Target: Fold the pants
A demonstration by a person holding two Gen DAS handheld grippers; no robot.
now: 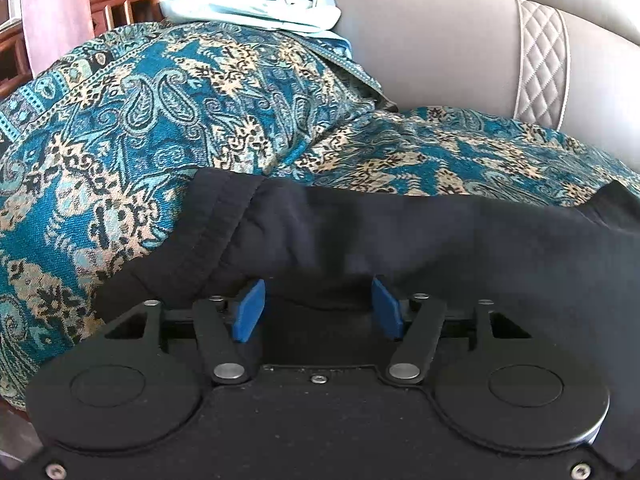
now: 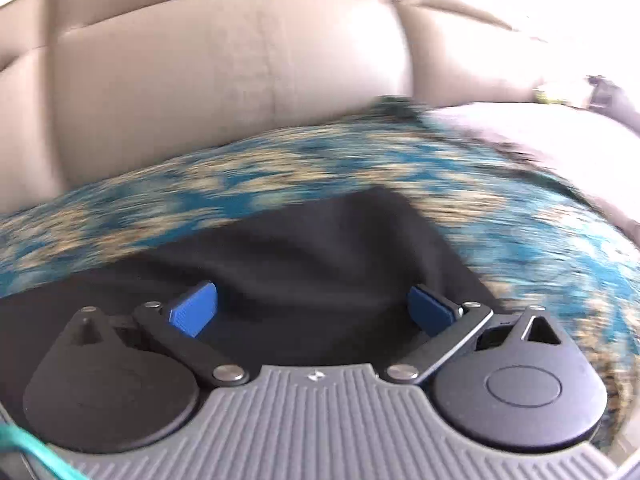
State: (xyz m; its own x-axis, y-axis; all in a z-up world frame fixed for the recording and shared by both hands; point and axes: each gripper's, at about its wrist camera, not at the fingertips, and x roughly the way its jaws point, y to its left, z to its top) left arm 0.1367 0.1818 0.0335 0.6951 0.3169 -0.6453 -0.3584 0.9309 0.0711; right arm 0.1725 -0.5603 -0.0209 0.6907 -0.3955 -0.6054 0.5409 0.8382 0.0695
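Black pants [image 1: 360,228] lie on a teal paisley blanket [image 1: 140,128] spread over a sofa. In the left wrist view the stitched waistband or hem [image 1: 216,220] sits at the left end. My left gripper [image 1: 318,308] is open, its blue pads [image 1: 250,312] apart, low over the near edge of the black cloth. In the right wrist view the pants [image 2: 320,264] end in a corner near the middle. My right gripper [image 2: 316,310] is open, its blue pads [image 2: 194,312] wide apart over the cloth. This view is motion-blurred.
The beige sofa backrest [image 1: 440,32] rises behind the blanket, with a quilted strip [image 1: 542,60] at right. Pale blue folded cloth [image 1: 260,4] lies at the back left. A wooden shelf [image 1: 116,4] stands beyond. The backrest also fills the right wrist view [image 2: 220,80].
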